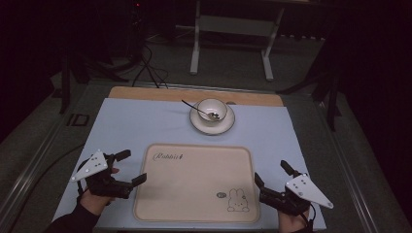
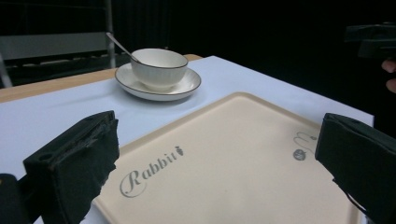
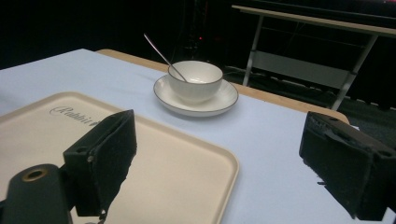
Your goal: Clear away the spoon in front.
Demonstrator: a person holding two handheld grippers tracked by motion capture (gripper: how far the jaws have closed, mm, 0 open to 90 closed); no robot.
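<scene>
We see a dim room, its far side almost black. A pale blue cloth [image 1: 145,121] covers the tabletop [image 1: 145,93], whose wooden edge shows at the back. Beyond it a white-framed table [image 1: 233,29] stands on grey floor [image 1: 228,73], with dark cables [image 1: 148,68] trailing to its left.

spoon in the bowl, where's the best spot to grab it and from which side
Probably the upper end of the spoon handle, where it sticks out past the bowl rim, up and to the left in the high view. Come down from above on that side with the jaws across the thin handle. The scoop end lies inside the bowl on the saucer, so the wall would block the jaws there.
</scene>
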